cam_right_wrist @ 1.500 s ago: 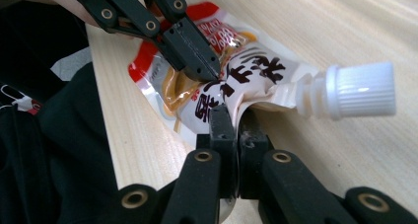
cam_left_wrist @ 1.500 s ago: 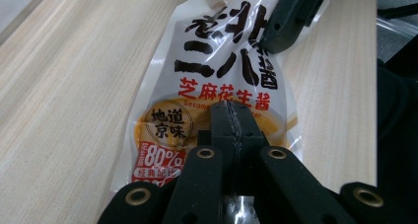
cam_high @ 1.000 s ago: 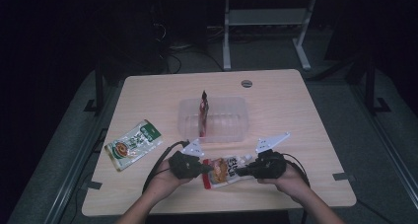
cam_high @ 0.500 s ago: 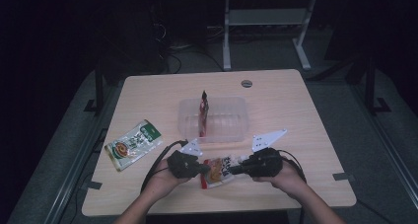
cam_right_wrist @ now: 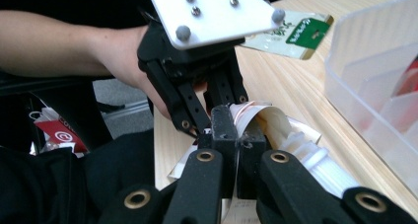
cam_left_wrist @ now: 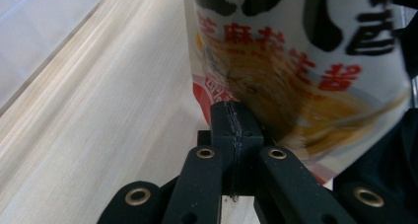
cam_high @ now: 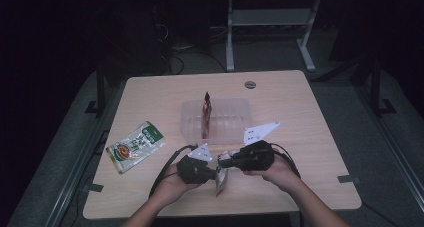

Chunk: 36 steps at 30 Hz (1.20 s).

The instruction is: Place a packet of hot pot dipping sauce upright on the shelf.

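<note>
Gripping the noodle packet (cam_high: 220, 178) near the table's (cam_high: 300, 137) front edge, left gripper (cam_high: 210, 174) and right gripper (cam_high: 226, 163) are clenching opposite ends. Left gripper view: jaws are pinching its printed edge (cam_left_wrist: 276, 86). Right gripper view: jaws are clamping crumpled wrapper (cam_right_wrist: 276, 130) beside the clear tray (cam_right_wrist: 374, 76).

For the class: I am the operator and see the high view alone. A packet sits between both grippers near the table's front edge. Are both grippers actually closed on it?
Observer: Yes. In the left gripper view the left gripper is shut on the noodle packet's edge.
Operator: And the right gripper?
Observer: The right gripper pinches the packet's crimped seam.
Operator: What is printed on it?
Observer: Noodles, with black and red characters.
</note>
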### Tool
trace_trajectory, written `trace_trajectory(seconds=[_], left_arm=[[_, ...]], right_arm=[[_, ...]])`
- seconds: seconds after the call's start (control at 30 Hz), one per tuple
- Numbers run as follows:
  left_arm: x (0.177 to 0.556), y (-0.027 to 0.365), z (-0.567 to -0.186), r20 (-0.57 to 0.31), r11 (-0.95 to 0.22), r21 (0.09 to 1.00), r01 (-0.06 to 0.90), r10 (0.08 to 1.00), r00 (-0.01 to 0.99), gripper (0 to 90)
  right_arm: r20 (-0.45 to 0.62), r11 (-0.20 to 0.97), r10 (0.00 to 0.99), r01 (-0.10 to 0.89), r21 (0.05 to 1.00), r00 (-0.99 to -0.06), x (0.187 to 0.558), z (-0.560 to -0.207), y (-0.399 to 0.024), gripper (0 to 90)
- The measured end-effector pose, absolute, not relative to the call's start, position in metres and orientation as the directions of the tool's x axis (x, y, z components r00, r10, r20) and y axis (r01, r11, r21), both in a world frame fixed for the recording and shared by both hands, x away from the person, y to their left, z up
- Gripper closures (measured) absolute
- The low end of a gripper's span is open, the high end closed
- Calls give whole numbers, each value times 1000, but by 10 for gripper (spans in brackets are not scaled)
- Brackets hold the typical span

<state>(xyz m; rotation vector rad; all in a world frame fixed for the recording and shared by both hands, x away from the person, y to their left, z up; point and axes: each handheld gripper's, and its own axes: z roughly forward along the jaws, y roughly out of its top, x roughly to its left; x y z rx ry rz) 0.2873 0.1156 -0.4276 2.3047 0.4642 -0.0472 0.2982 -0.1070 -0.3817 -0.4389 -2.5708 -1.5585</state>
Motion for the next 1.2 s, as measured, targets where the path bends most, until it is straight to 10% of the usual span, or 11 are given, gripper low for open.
trace_trajectory(seconds=[0.47, 0.9, 1.2], left_arm=[[293, 141, -418, -173, -594, 711, 376, 370, 913, 821], [283, 180, -412, -193, -571, 709, 415, 409, 892, 480], [272, 198, -422, -195, -585, 677, 447, 443, 875, 413]], right_arm=[[230, 423, 211, 301, 855, -950, 296, -377, -121, 895], [215, 411, 240, 300, 861, -947, 298, -367, -131, 895], [197, 398, 256, 288, 871, -947, 302, -354, -138, 894]])
